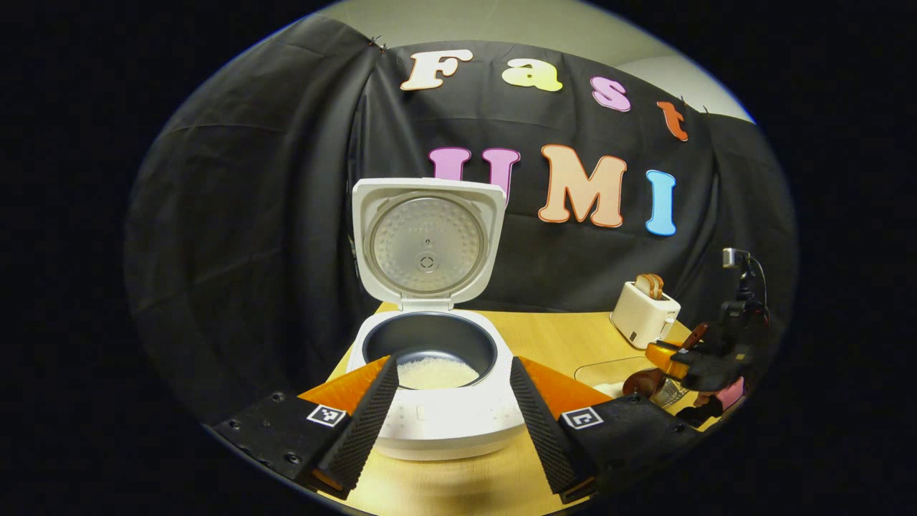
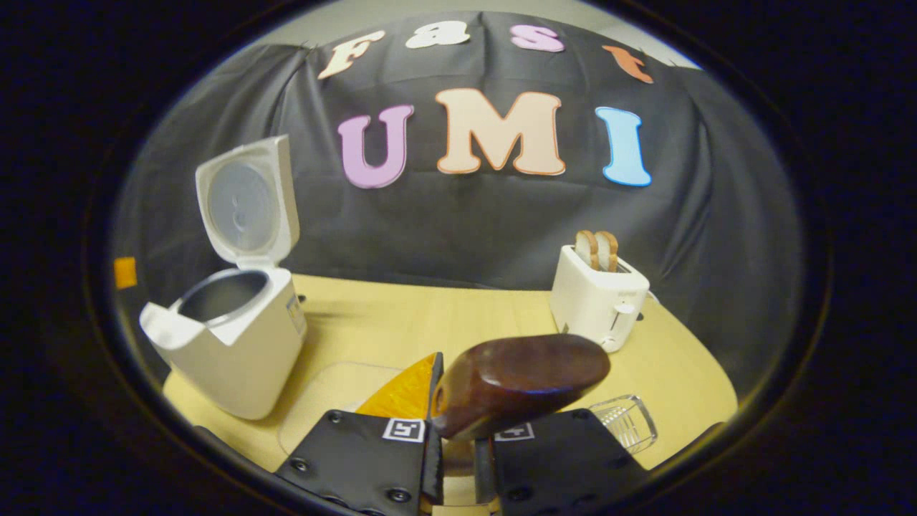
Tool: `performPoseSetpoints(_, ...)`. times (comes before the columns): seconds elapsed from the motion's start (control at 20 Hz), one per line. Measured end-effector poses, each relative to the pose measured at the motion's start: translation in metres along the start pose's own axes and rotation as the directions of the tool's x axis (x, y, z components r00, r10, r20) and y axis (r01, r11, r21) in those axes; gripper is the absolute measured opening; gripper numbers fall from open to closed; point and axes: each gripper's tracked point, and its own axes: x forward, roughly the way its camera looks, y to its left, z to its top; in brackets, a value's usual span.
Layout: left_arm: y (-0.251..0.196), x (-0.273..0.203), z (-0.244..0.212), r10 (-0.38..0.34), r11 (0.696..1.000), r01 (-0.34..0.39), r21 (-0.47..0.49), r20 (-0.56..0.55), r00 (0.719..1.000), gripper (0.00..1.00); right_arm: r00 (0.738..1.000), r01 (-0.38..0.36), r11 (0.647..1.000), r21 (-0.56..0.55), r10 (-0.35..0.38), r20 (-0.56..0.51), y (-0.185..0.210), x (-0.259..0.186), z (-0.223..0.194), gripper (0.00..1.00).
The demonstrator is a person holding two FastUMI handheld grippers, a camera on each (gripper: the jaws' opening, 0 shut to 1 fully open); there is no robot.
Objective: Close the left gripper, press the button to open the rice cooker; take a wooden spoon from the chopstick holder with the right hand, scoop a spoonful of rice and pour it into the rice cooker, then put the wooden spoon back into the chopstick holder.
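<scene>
The white rice cooker (image 1: 437, 423) stands open with its lid (image 1: 428, 244) upright, and white rice (image 1: 437, 373) lies in the dark inner pot. My left gripper (image 1: 453, 364) is open, its fingers on either side of the cooker's front rim. In the right gripper view the cooker (image 2: 236, 351) is at the left. My right gripper (image 2: 458, 430) is shut on the wooden spoon (image 2: 523, 376), whose dark glossy bowl points forward and right. The wire chopstick holder (image 2: 629, 421) sits just right of it. In the left gripper view the right gripper (image 1: 706, 362) hovers at the far right with the spoon (image 1: 637, 381).
A white toaster (image 2: 598, 297) with two slices of bread stands at the back right of the wooden table (image 2: 430, 315). A clear flat mat (image 2: 322, 401) lies between the cooker and the right gripper. Black cloth walls close the back.
</scene>
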Motion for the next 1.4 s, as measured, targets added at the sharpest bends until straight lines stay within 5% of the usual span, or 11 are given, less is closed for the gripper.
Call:
performPoseSetpoints(0.35,0.008,0.003,-0.010,-0.005,1.000,0.005,0.003,-0.020,1.000,0.93,0.997,-0.026,0.999,-0.022,0.025,-0.071,0.030,0.012,-0.034,0.21)
performPoseSetpoints(0.7,0.011,0.006,-0.013,-0.014,1.000,0.014,-0.004,-0.027,1.000,0.93,0.977,-0.118,0.970,0.212,0.152,-0.151,0.068,0.011,-0.043,0.21)
performPoseSetpoints(1.15,0.007,0.007,-0.017,-0.036,0.999,0.036,-0.014,-0.030,0.999,0.93,0.947,-0.100,0.828,0.551,0.250,-0.204,0.077,0.010,-0.049,0.21)
performPoseSetpoints(1.4,0.003,0.006,-0.017,-0.047,0.999,0.046,-0.011,-0.034,0.998,0.93,0.943,-0.071,0.689,0.721,0.281,-0.175,0.057,0.007,-0.046,0.21)
